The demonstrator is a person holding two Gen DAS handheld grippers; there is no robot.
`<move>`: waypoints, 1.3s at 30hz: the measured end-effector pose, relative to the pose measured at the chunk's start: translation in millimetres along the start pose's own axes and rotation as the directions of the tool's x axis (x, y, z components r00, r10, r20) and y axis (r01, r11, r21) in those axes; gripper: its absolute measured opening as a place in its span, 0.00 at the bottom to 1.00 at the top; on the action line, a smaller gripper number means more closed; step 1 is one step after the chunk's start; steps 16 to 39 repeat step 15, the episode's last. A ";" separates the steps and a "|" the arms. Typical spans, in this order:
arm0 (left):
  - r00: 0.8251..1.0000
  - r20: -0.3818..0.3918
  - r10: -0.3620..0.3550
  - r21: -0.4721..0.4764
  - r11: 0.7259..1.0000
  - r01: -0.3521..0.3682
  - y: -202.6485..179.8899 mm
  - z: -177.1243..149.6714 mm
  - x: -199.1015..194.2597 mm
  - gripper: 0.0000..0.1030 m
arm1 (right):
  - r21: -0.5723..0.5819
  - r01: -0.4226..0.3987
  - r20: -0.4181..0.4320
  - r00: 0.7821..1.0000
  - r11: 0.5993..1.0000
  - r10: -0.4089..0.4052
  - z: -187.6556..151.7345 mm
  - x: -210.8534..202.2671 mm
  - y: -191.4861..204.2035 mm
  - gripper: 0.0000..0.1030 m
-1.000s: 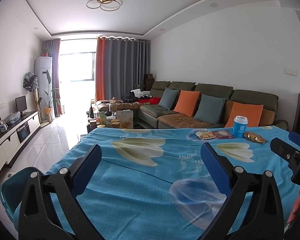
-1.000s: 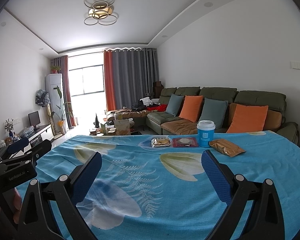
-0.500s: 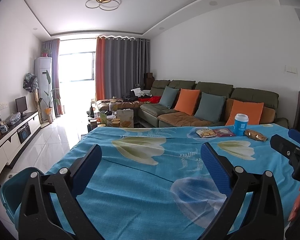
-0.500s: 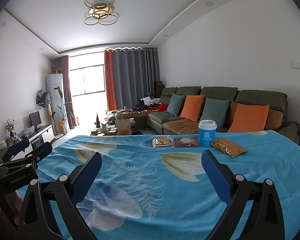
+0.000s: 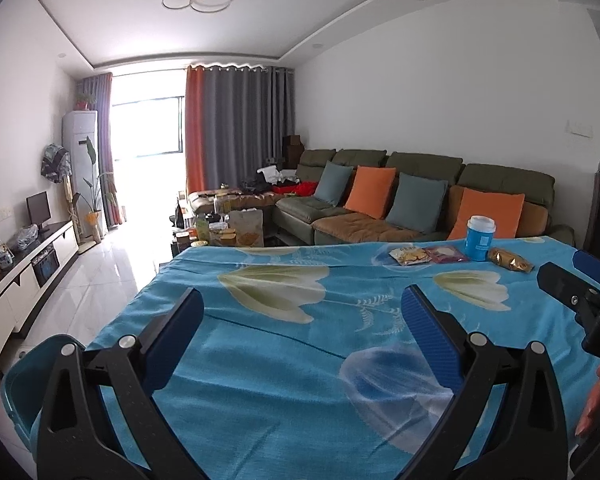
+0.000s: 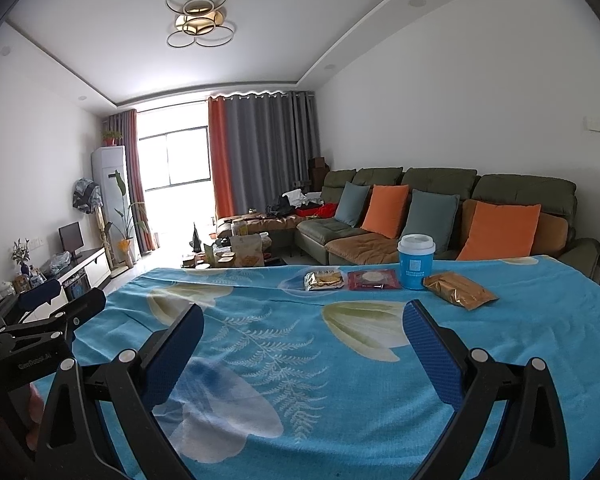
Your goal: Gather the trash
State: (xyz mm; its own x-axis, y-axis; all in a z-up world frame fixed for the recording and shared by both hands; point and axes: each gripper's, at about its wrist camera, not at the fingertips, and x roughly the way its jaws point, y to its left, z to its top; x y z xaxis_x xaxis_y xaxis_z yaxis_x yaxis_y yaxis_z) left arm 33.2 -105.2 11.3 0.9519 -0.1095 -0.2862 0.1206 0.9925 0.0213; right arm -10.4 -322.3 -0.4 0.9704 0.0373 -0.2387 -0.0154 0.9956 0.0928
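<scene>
Both grippers wide apart and empty above the blue floral tablecloth (image 6: 300, 360); trash sits at the far edge.

Left gripper (image 5: 300, 320) hovers over the near cloth, teal bin (image 5: 24, 380) at its lower left. Right gripper (image 6: 302, 332) also spread wide, holding nothing. Far side, left to right: yellow snack packet (image 6: 325, 280), red wrapper (image 6: 373, 280), blue cup with white lid (image 6: 415, 262), then gold wrapper (image 6: 458, 291) touching the cup's base. Sofa (image 6: 440, 208) behind.
</scene>
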 end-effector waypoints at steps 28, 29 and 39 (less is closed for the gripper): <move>0.915 -0.400 0.055 0.019 0.998 -0.052 43.9 -2.5 92.9 0.95 | 0.012 0.014 -0.179 0.984 1.000 -0.012 5.3 32.0 -31.4 0.94; 0.915 -0.400 0.055 0.019 0.998 -0.052 43.9 -2.5 92.9 0.95 | 0.012 0.014 -0.179 0.984 1.000 -0.012 5.3 32.0 -31.4 0.94; 0.915 -0.400 0.055 0.019 0.998 -0.052 43.9 -2.5 92.9 0.95 | 0.012 0.014 -0.179 0.984 1.000 -0.012 5.3 32.0 -31.4 0.94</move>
